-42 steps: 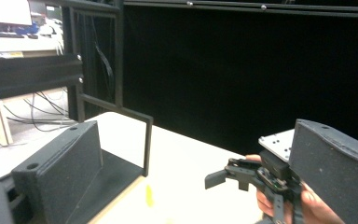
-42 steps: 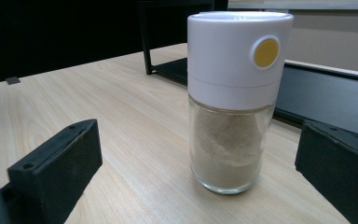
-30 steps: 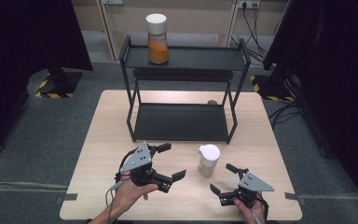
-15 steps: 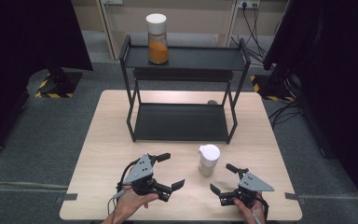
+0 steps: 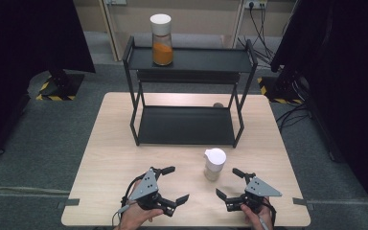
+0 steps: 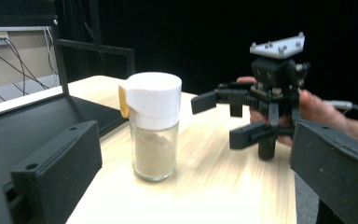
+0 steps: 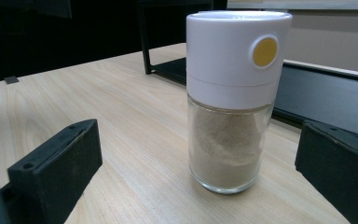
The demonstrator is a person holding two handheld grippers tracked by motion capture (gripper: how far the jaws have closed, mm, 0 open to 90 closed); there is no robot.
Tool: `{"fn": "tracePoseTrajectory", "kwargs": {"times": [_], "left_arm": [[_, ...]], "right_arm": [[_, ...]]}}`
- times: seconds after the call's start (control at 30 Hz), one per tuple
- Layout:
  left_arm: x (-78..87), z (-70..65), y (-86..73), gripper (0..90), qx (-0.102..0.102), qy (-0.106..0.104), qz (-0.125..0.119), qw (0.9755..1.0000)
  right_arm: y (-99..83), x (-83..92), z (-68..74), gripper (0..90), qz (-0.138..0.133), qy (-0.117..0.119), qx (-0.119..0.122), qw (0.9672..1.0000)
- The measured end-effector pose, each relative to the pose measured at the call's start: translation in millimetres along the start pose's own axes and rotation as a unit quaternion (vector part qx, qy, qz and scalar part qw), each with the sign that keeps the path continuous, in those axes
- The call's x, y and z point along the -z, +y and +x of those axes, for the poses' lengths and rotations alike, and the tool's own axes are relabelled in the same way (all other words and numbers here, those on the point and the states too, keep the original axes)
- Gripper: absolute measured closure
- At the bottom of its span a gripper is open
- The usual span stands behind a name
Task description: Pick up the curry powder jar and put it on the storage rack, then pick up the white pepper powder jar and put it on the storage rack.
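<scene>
While jaws spread wide and grasp nothing, left gripper near front edge of table, left of centre, held in a hand. Right gripper near front right corner, also released, jaws wide apart, held in other hand. Between the two, slightly farther back: small glass jar with white lid, upright on table, pale powder inside, touching neither gripper. Yellow round button on lid side, seen in right gripper view. Jar centred between jaws in left gripper view, right gripper beyond it. Jar close up in right gripper view, between jaws, apart from both. Just behind jar: black two-level rack at back half of table, lower shelf bare. On rack's top shelf, left end: taller jar with white cap, orange powder, upright.
</scene>
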State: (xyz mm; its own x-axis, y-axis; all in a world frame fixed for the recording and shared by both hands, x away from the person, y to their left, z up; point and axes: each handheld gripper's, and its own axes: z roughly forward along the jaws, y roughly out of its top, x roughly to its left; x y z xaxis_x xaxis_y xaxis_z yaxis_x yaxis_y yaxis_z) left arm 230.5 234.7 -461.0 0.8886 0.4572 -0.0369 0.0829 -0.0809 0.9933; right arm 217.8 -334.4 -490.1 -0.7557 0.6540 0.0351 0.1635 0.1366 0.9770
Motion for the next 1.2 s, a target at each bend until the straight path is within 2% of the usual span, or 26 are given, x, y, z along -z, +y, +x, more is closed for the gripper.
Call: {"fn": "tracePoseTrajectory", "kwargs": {"times": [0.13, 0.27, 0.47, 0.7, 0.77, 0.87, 1.07, 1.2], "left_arm": [[0.3, 0.9, -10.9, 1.8, 0.004, -0.003, -0.004, 1.0], [0.7, 3.0, -18.4, 1.7, -0.011, -0.003, -0.007, 0.9999], [0.5, 5.6, -28.1, 1.7, -0.006, -0.005, -0.004, 1.0], [-0.7, 8.4, -33.4, 1.5, -0.026, -0.003, 0.004, 0.9996], [-0.4, 9.0, -34.7, 1.5, -0.022, -0.002, 0.007, 0.9997], [1.0, 8.6, -35.0, 1.5, -0.027, 0.001, 0.006, 0.9996], [2.9, 11.7, -37.7, 1.5, -0.014, 0.011, 0.002, 0.9998], [3.2, 12.3, -38.4, 1.5, -0.012, 0.012, 0.002, 0.9998]], "right_arm": [[0.1, -0.1, 0.0, 0.7, 0.0, 0.0, 0.0, 1.0], [0.2, 0.3, 0.0, 0.6, 0.0, 0.001, 0.002, 1.0], [0.9, 0.4, 0.0, 0.7, 0.002, 0.003, 0.006, 1.0], [0.4, 1.6, -1.0, 0.6, -0.001, 0.002, 0.003, 1.0], [0.6, 1.6, -0.6, 0.6, -0.001, 0.003, 0.007, 1.0], [0.8, 1.1, 0.1, 0.6, 0.001, 0.003, 0.008, 1.0], [0.9, 1.2, -0.1, 0.6, 0.0, 0.003, 0.008, 1.0], [0.8, 1.2, -0.4, 0.6, 0.0, 0.003, 0.007, 1.0]]}}
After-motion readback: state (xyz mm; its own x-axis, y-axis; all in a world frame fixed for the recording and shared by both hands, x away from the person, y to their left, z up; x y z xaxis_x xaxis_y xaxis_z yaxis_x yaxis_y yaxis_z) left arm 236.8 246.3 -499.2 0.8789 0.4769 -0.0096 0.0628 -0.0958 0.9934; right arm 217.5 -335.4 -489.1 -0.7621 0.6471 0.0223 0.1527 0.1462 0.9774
